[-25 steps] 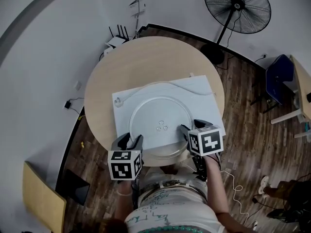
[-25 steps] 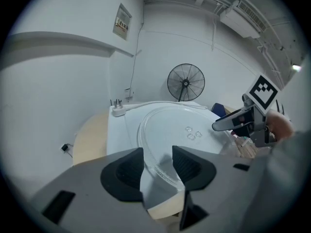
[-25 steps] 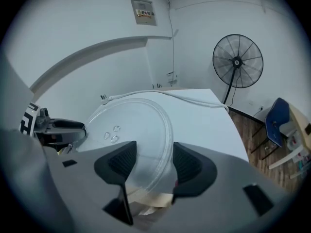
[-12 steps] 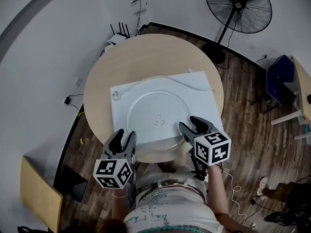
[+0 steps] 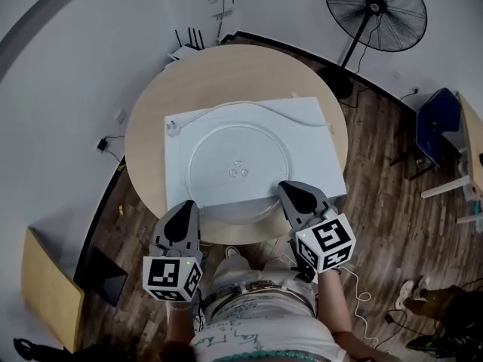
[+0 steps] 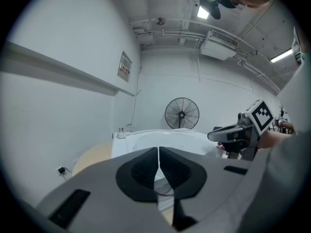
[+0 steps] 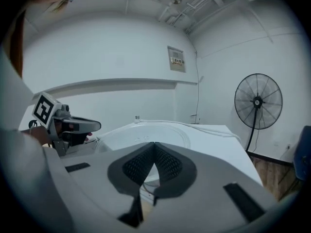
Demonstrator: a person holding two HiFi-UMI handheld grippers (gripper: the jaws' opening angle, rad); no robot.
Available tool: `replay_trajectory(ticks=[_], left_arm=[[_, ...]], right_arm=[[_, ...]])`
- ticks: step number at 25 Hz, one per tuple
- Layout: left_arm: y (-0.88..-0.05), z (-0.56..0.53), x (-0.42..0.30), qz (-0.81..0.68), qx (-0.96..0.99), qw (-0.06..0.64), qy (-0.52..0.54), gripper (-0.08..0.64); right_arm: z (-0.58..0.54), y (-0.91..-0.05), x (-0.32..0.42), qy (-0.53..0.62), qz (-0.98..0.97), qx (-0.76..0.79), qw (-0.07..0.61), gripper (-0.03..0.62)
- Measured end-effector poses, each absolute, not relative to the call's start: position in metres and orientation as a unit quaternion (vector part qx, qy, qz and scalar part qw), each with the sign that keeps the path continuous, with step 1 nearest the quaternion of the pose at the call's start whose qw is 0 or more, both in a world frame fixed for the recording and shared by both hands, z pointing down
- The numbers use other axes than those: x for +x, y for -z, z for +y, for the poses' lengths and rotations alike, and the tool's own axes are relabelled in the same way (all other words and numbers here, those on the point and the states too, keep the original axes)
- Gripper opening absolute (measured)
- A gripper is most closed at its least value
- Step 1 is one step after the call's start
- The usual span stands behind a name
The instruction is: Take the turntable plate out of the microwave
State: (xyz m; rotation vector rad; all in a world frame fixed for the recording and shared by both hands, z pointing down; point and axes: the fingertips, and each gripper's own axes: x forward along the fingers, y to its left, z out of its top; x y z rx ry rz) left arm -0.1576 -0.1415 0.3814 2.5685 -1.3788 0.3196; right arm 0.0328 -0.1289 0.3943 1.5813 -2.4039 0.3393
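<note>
The clear glass turntable plate [image 5: 238,170] lies flat on top of the white microwave [image 5: 321,145], and its near rim juts past the front edge. My left gripper [image 5: 183,208] hangs just in front of the plate's near left rim. Its jaws have just been closing and are now shut with nothing between them. My right gripper [image 5: 290,192] sits by the near right rim; it has also just closed and holds nothing. The left gripper view shows shut jaws [image 6: 158,152] before the plate [image 6: 163,136]. The right gripper view shows the same [image 7: 154,147], with the plate [image 7: 146,131] beyond.
The microwave stands on a round wooden table [image 5: 196,81]. A white cable [image 5: 298,114] runs over its far top. A black standing fan [image 5: 375,11] is at the back right, a blue chair [image 5: 438,130] at the right, and routers [image 5: 189,47] behind the table.
Both grippers' jaws went from open to shut. Both drew back from the plate's near rim towards the person and tilted up. The plate stayed on the microwave.
</note>
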Motion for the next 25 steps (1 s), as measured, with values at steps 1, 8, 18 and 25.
replay_trajectory(ticks=[1,8,18,25], left_arm=[[-0.383,-0.138,-0.155,-0.465,0.872,0.104,-0.113,0.020],[-0.398,-0.120,-0.147,-0.458,0.866,0.097,-0.176,0.017],[-0.422,-0.102,-0.132,-0.419,0.867,0.128,-0.238,0.017],[-0.435,-0.101,-0.129,-0.405,0.865,0.151,-0.254,0.017]], right_arm=[[-0.124,-0.394,0.031,-0.108,-0.826,0.539,0.120,-0.009],[-0.106,-0.401,0.037,-0.104,-0.825,0.544,0.109,-0.009],[-0.097,-0.410,0.048,-0.107,-0.820,0.550,0.119,-0.009],[-0.096,-0.417,0.037,-0.116,-0.827,0.535,0.128,-0.009]])
